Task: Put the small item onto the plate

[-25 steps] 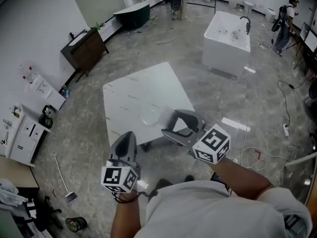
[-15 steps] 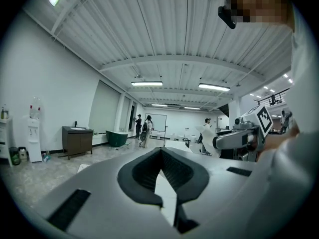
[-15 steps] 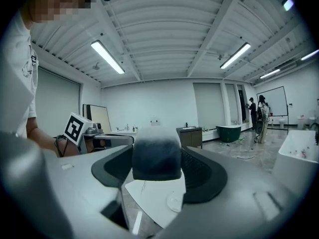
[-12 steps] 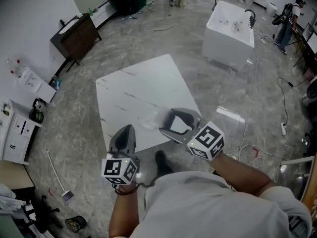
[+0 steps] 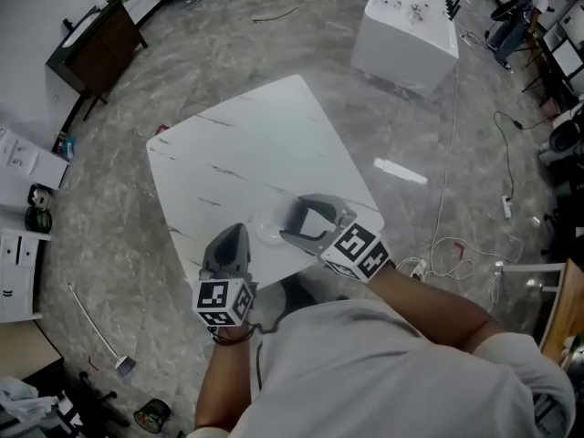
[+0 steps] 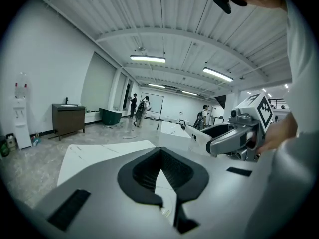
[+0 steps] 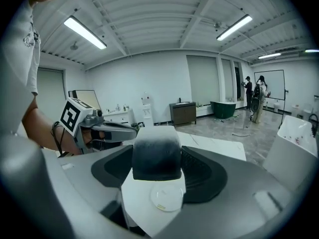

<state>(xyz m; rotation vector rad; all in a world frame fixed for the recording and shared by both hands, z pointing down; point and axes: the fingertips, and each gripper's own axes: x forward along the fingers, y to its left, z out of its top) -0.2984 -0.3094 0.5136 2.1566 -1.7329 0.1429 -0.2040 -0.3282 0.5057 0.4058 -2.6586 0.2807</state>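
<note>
A: L gripper [image 6: 169,203]?
B: Over the bench's [image 5: 246,153] near edge. Jaws narrow, only a slim gap, nothing btw them.
A: Plate [image 5: 270,233]?
B: Clear glass, flat on the bench close to the near edge, btw the two grippers.
A: R gripper [image 7: 155,169]?
B: Jaws clamped on the item [image 7: 155,151], dark w/ a pale top. It's in the air right by the plate, not on it yet. Can't tell if it's directly over it.

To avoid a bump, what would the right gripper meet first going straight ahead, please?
Probably the clear plate on the table, just ahead of the right gripper; its height is unclear.
</note>
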